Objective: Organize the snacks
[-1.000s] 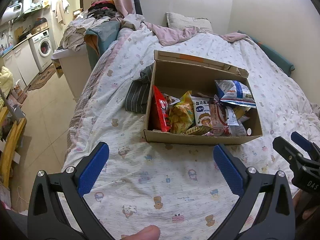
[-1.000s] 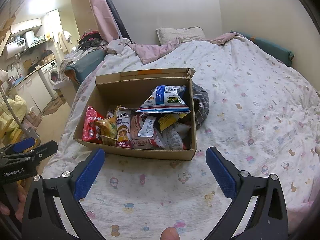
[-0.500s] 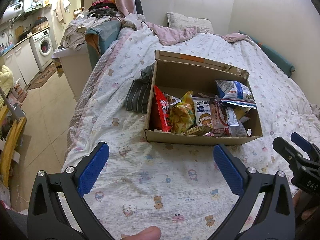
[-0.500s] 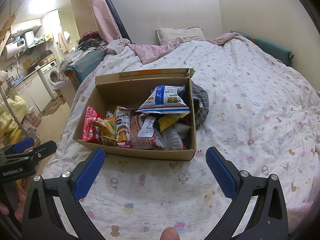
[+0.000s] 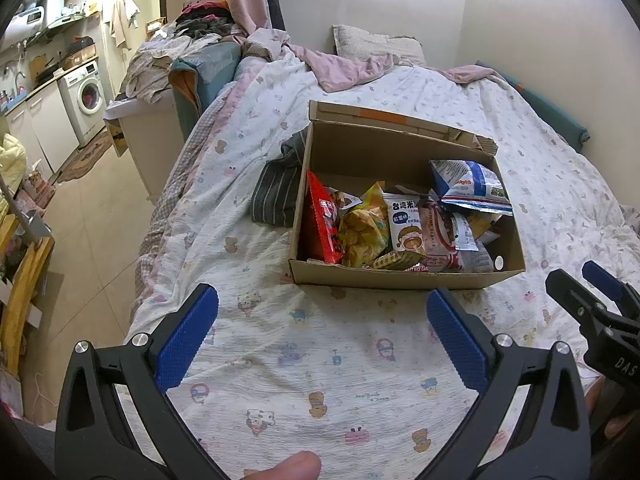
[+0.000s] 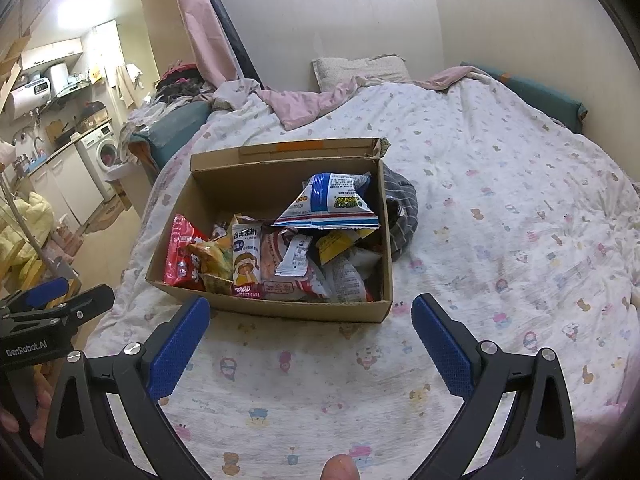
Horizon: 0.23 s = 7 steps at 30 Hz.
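An open cardboard box [image 5: 400, 278] [image 6: 280, 308] sits on the bed, filled with several snack packets. A red packet [image 5: 322, 220] [image 6: 180, 256] stands at its left end, a yellow one [image 5: 362, 232] beside it, and a blue-and-white bag [image 5: 468, 188] [image 6: 332, 204] lies on top at the right. My left gripper [image 5: 322, 334] is open and empty, held above the sheet in front of the box. My right gripper [image 6: 310, 338] is open and empty, also just short of the box's near wall.
The bed carries a patterned white sheet [image 5: 320, 360]. A striped grey cloth [image 5: 278, 192] [image 6: 400, 212] lies against the box. A pink blanket and pillow [image 6: 360, 68] lie at the head. The floor, washing machine [image 5: 90, 96] and clutter lie to the left.
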Tool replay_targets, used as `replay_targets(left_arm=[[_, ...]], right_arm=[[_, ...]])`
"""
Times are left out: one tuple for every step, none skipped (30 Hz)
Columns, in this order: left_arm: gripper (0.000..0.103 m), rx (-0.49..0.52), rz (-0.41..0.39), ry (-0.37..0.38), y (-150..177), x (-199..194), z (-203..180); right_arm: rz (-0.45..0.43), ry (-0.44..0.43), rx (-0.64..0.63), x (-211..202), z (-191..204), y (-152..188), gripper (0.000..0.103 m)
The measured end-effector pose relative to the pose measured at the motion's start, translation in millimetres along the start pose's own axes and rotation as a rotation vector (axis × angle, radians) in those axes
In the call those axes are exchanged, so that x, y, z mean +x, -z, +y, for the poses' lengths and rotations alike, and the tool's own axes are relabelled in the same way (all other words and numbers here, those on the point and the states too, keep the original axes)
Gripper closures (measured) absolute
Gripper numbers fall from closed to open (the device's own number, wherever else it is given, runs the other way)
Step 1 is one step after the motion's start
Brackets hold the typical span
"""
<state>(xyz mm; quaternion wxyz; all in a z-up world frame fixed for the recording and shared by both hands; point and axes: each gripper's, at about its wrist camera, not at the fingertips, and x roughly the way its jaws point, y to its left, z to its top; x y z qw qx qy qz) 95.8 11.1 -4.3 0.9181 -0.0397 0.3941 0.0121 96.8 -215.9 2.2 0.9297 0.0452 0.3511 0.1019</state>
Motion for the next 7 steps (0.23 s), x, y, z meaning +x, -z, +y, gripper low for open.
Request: replay_targets(left_arm=[[0.000,-0.001,0.002,0.000,0.2,0.2,0.0],[0.000,-0.001,0.002,0.002,-0.5,-0.1,0.0],[0.000,0.000,0.006,0.003,-0.2,-0.1,0.1],[0.000,0.003,0.013,0.004,0.8,0.3,-0.6],[0.000,0.004,0.017,0.002,1.1,0.4,-0.2],[0.000,0.006,0.021,0.000,1.5,0.7,-0.2],[0.000,0.008,0.023,-0.002,1.8,0.6,-0.2]], right_arm=[[0.002,-0.001,0.002,0.3,0.0,0.2,0.000],[0.003,-0.002,0.002,0.3,-0.3,0.1,0.000],[0.003,-0.003,0.002,-0.5,0.3,0.3,0.000],[0.001,-0.002,0.001,-0.2,0.2,0.4,0.000],[0.000,-0.001,-0.003,-0.4,0.5,0.6,0.000],[0.002,-0.003,-0.003,1.0,-0.5,0.1,0.000],[0.001,-0.006,-0.004,1.2,-0.3,0.5,0.000]])
